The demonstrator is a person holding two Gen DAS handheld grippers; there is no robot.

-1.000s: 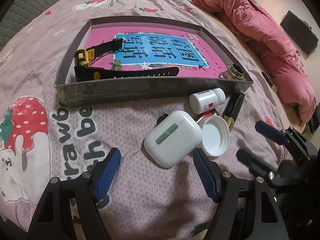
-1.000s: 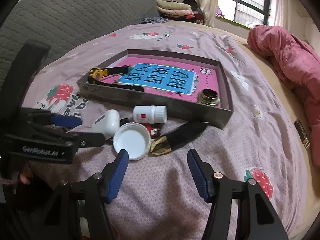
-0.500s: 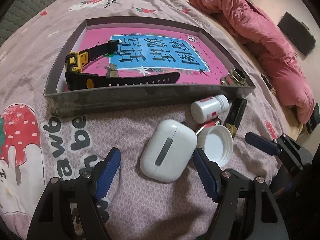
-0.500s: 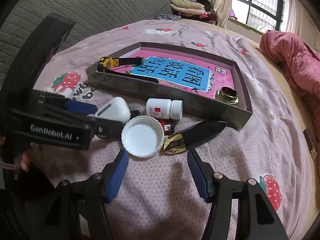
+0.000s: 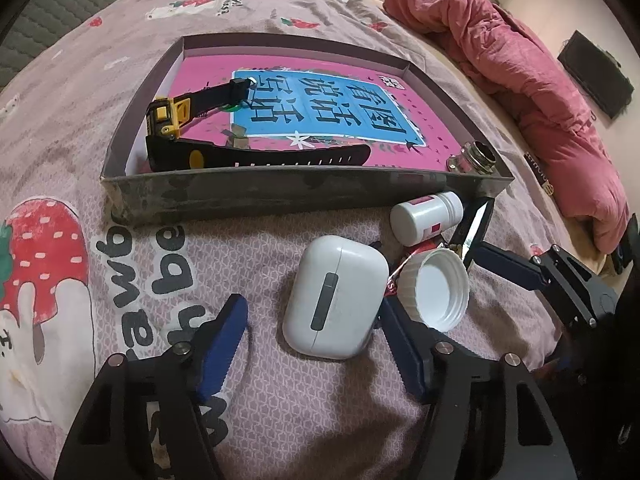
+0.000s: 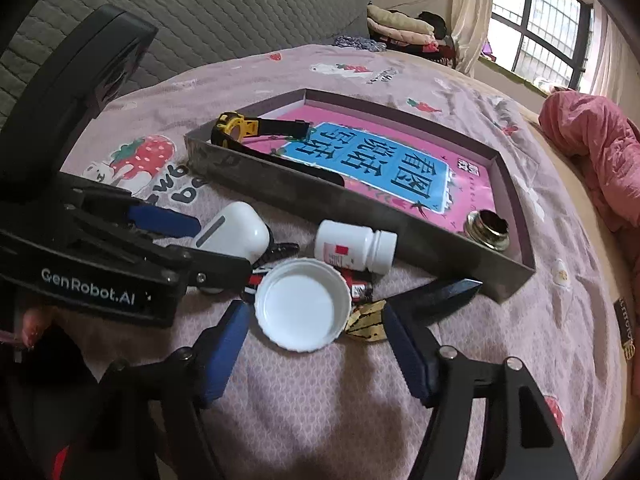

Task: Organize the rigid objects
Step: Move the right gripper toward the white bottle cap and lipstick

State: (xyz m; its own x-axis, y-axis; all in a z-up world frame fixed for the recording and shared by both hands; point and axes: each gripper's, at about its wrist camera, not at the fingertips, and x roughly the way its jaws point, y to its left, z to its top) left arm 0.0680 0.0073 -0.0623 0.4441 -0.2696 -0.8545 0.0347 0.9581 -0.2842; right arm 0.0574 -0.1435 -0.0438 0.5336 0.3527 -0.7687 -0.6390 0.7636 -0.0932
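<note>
Here left tool [image 5: 312,344] closing around white case [image 5: 336,296], untouched; right tool [image 6: 312,344] opening, straddling cap [image 6: 303,304].

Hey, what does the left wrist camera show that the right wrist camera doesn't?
Only the left wrist view: a dark screen on the far wall, and the left gripper's own fingers flanking the earbud case, jaws closing, not yet pressing it.

Only the right wrist view: a window, folded clothes, and the right gripper around the white lid, jaws opening.

Both: the tray holding the watch and metal fitting, the pill bottle, the pink blanket.
</note>
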